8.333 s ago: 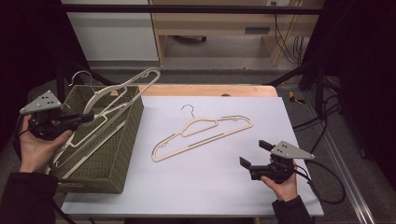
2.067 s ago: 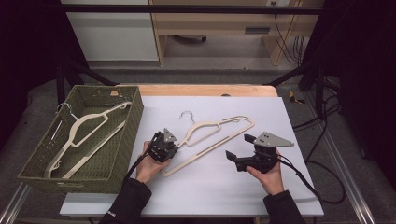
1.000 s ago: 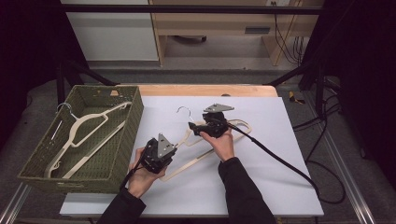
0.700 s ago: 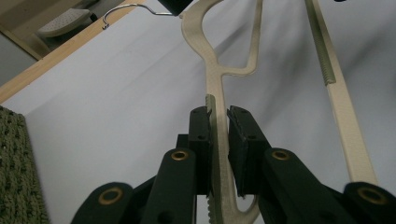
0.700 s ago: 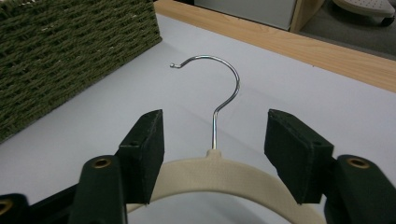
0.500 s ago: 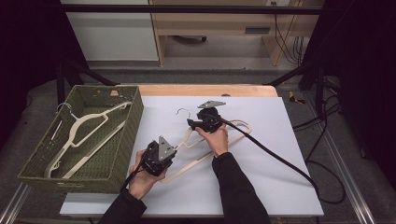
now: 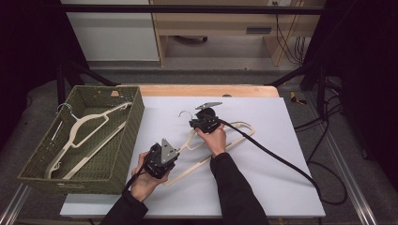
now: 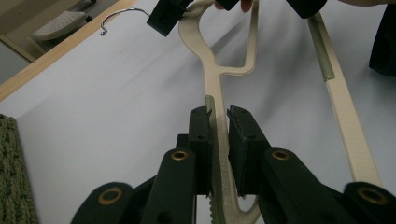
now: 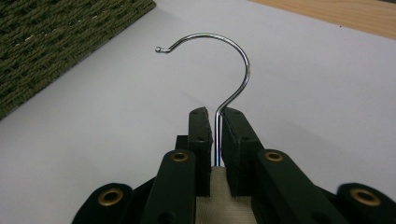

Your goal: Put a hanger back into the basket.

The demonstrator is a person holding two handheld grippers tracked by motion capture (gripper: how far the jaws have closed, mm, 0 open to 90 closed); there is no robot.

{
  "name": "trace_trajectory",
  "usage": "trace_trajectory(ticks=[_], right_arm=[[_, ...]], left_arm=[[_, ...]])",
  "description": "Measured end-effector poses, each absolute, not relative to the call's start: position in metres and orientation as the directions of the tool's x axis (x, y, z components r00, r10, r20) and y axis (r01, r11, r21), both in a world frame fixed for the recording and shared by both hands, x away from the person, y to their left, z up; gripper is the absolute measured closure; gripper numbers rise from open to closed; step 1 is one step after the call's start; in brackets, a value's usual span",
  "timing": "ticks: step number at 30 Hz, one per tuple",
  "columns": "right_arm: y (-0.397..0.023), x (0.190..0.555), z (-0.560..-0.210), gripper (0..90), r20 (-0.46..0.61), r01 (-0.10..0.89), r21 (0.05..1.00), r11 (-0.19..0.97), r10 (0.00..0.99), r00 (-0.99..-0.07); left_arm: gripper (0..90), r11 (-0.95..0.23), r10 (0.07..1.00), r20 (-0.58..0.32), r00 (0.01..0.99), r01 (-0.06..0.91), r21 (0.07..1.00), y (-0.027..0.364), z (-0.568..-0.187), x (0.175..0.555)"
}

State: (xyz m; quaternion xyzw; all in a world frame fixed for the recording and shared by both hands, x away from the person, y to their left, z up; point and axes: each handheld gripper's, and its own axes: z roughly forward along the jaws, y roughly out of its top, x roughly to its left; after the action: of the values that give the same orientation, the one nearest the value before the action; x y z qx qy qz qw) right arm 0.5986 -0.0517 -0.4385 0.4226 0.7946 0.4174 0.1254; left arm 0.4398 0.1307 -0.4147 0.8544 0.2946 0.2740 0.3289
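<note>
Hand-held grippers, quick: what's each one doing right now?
Left hand-held gripper: closed on the cream hanger's arm.
Right hand-held gripper: closed on the hanger's metal hook, at its stem.

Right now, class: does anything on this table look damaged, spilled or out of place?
Nothing stands out. One cream hanger lies in the green basket; the other hanger is intact, gripped by the left gripper and right gripper.
</note>
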Motion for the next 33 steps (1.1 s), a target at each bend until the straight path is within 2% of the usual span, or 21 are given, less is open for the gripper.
trace_trajectory(ticks=[12,15,19,20,23,27,29,33], right_arm=[[-0.053,0.583,-0.427,83.8,0.075,0.526,0.788,0.320,0.799,-0.597],[-0.054,0.577,-0.421,89.3,0.075,0.505,0.809,0.300,0.800,-0.596],[-0.056,0.569,-0.415,89.5,0.046,0.475,0.825,0.307,0.801,-0.597],[-0.057,0.568,-0.414,89.4,0.050,0.473,0.827,0.304,0.798,-0.601],[-0.060,0.563,-0.414,89.5,0.048,0.458,0.835,0.305,0.789,-0.613],[-0.065,0.556,-0.413,89.5,0.055,0.437,0.849,0.296,0.774,-0.631],[-0.067,0.552,-0.411,89.4,0.058,0.423,0.858,0.290,0.764,-0.642],[-0.071,0.544,-0.408,89.4,0.052,0.391,0.874,0.287,0.747,-0.663]], left_arm=[[79.6,-0.628,0.671,0.286,0.685,0.320,0.709,0.129,-0.421,0.436],[79.5,-0.632,0.674,0.283,0.683,0.333,0.700,0.131,-0.424,0.437],[79.7,-0.603,0.683,0.226,0.695,0.360,0.712,0.133,-0.425,0.440],[84.7,-0.608,0.669,0.220,0.710,0.353,0.711,0.136,-0.421,0.442],[67.5,-0.541,0.690,0.142,0.710,0.375,0.753,0.135,-0.417,0.446],[52.3,-0.465,0.708,0.051,0.705,0.410,0.785,0.133,-0.410,0.458],[47.7,-0.432,0.706,0.006,0.708,0.423,0.796,0.129,-0.410,0.467],[47.1,-0.420,0.699,-0.033,0.715,0.447,0.790,0.114,-0.413,0.481]])
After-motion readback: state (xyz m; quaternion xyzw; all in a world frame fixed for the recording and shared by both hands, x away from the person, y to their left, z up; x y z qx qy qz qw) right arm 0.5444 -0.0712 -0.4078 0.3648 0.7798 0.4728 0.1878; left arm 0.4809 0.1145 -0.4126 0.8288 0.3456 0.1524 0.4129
